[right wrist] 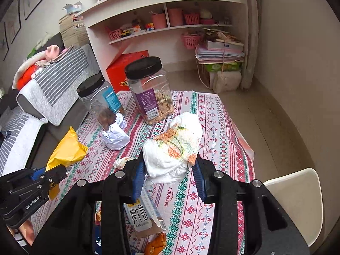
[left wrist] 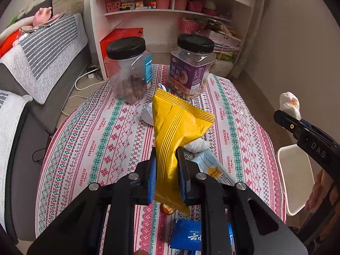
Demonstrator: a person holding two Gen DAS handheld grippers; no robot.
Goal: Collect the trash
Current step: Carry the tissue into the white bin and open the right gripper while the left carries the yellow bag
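Observation:
My left gripper (left wrist: pixel 166 167) is shut on a yellow snack wrapper (left wrist: pixel 176 127) and holds it above the patterned tablecloth (left wrist: pixel 102 140); the wrapper also shows in the right wrist view (right wrist: pixel 65 150). My right gripper (right wrist: pixel 169 170) is shut on a crumpled white tissue with orange print (right wrist: pixel 174 146), lifted above the table; it shows at the right of the left wrist view (left wrist: pixel 290 105). On the table lie a crumpled white paper ball (right wrist: pixel 115 136), a milk carton (right wrist: pixel 142 212), a blue packet (left wrist: pixel 187 233) and an orange wrapper (right wrist: pixel 156 244).
Two clear jars with black lids stand at the table's far end: one with a blue label (left wrist: pixel 131 70), one with a purple label (left wrist: pixel 191 68). A white bin (left wrist: pixel 295 176) stands off the table's right edge. A sofa (left wrist: pixel 42 59) is at left, shelves (left wrist: pixel 170 10) behind.

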